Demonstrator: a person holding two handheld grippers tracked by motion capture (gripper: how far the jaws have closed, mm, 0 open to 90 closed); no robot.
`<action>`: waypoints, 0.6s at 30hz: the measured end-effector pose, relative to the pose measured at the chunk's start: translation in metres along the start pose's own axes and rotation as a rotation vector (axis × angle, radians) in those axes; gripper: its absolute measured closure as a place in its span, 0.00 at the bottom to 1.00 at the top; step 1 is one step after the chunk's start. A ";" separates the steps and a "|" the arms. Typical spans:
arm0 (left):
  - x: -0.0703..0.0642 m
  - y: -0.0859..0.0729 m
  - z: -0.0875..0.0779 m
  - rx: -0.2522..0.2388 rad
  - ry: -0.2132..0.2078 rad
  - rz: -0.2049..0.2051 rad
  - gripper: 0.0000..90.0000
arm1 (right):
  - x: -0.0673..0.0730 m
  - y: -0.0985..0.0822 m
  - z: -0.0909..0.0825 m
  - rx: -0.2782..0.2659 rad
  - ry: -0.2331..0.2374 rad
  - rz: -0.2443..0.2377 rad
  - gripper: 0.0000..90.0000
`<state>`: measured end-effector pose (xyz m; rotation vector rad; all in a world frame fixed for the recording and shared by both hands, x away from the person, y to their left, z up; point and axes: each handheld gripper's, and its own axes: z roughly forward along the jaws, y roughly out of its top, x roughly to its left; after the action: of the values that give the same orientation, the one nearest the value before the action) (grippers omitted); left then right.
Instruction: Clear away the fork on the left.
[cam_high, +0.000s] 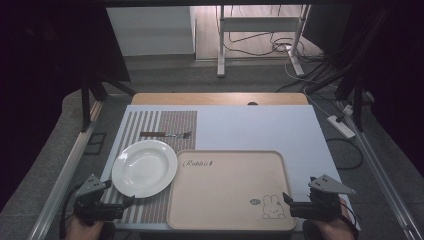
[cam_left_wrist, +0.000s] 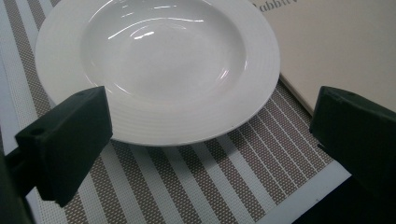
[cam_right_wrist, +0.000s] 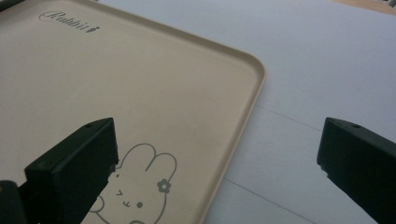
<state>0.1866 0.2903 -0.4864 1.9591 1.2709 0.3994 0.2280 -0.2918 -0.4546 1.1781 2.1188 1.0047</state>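
A white deep plate (cam_high: 144, 167) (cam_left_wrist: 159, 65) rests on a striped placemat (cam_high: 170, 125) (cam_left_wrist: 196, 177) at the left of the table. Beyond it lies a fork (cam_high: 166, 134) with a brown handle. A beige tray (cam_high: 227, 187) (cam_right_wrist: 116, 93) printed with a rabbit sits right of the plate, empty. My left gripper (cam_high: 127, 202) (cam_left_wrist: 210, 140) hovers open just before the plate's near rim, nothing between its jaws. My right gripper (cam_high: 286, 200) (cam_right_wrist: 217, 158) is open over the tray's near right corner, straddling its edge without touching.
The placemat and tray lie on a pale blue-grey table top (cam_high: 260, 127) with a wooden strip (cam_high: 220, 98) along the far edge. Metal rails (cam_high: 65, 170) run along both sides. Cables and a power strip (cam_high: 341, 126) lie on the floor at right.
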 end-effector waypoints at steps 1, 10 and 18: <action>0.000 0.000 0.000 0.000 0.000 0.000 0.00 | -0.001 0.000 0.000 -0.001 0.006 0.000 0.00; 0.003 0.001 0.001 0.006 -0.008 -0.024 0.00 | -0.003 0.000 0.000 0.001 0.039 0.005 0.00; 0.006 0.001 0.003 0.023 -0.007 -0.057 0.00 | 0.000 0.000 0.001 0.012 0.043 -0.018 0.00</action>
<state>0.1916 0.2940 -0.4879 1.9372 1.3291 0.3505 0.2288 -0.2919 -0.4551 1.1505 2.1683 1.0191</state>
